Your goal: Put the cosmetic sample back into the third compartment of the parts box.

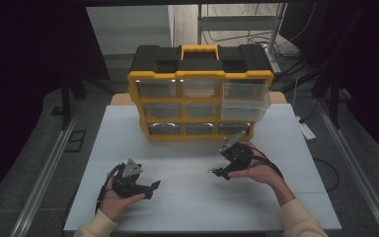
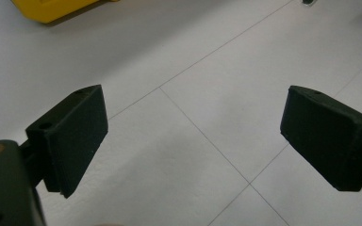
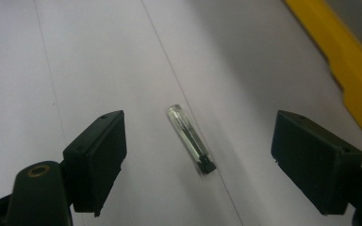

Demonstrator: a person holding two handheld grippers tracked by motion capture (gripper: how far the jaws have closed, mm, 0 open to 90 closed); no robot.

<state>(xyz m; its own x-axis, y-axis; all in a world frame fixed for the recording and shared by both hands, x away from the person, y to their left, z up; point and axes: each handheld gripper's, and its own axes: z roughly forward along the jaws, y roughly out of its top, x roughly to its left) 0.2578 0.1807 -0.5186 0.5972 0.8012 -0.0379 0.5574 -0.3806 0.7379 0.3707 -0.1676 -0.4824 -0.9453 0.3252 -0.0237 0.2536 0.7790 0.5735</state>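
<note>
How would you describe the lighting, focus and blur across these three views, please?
High view: the white table is evenly lit while the surroundings fall into darkness, and glare brightens the top row of drawers in the yellow organizer. Left gripper view: the left gripper has fairly sharp jaws over a softer tabletop. Right gripper view: the small clear tube looks slightly smeared, and the yellow edge at right is blurred.
</note>
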